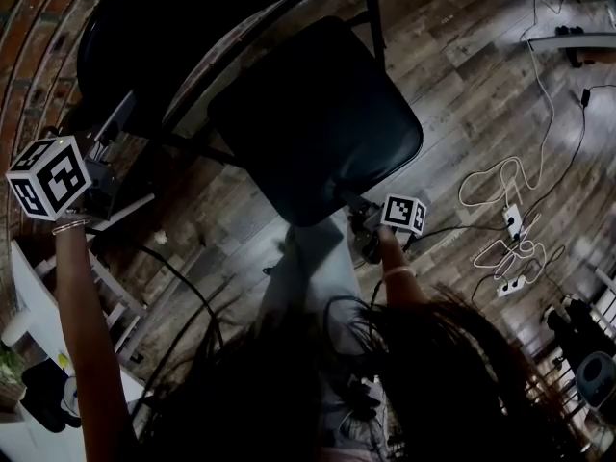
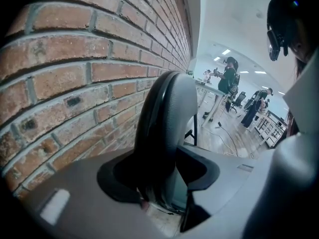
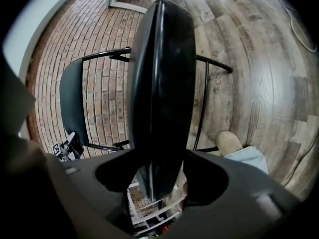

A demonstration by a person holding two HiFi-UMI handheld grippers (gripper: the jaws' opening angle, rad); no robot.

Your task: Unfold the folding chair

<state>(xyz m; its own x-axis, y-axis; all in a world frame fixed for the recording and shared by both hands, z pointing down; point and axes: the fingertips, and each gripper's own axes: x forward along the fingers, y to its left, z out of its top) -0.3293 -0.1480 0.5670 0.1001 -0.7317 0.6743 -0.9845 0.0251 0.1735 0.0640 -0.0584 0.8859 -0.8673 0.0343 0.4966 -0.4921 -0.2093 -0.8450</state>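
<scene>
The folding chair [image 1: 318,114] stands right against the brick wall [image 2: 75,83]. Its backrest [image 2: 159,133] is on the wall side, and its black seat [image 3: 162,83] is swung out away from the wall, showing its broad face to the head view. I judge the chair to be nearly open.

My left gripper [image 2: 159,193] is clamped on the edge of the backrest, just beside the wall, with the padded panel running edge-on between its jaws. My right gripper [image 3: 159,183] is closed on the seat's front edge, the side farthest from the wall, and that panel also fills the gap between the jaws.

I expect the chair to handle as a stiff, moderately heavy thing. The thin dark frame tubes [image 3: 204,103] won't flex, and the hinge may resist before it lets go. The pads look smooth and a little soft, so a pinch there could sink in and slide if I pull hard. I'd keep each grip deep on the panel edge, near its middle, and I'd push the seat down and away from the wall without twisting it.

Away from the wall, the wooden floor [image 1: 462,75] spreads out beyond the seat. White cables [image 1: 500,186] lie well apart from the chair legs.
</scene>
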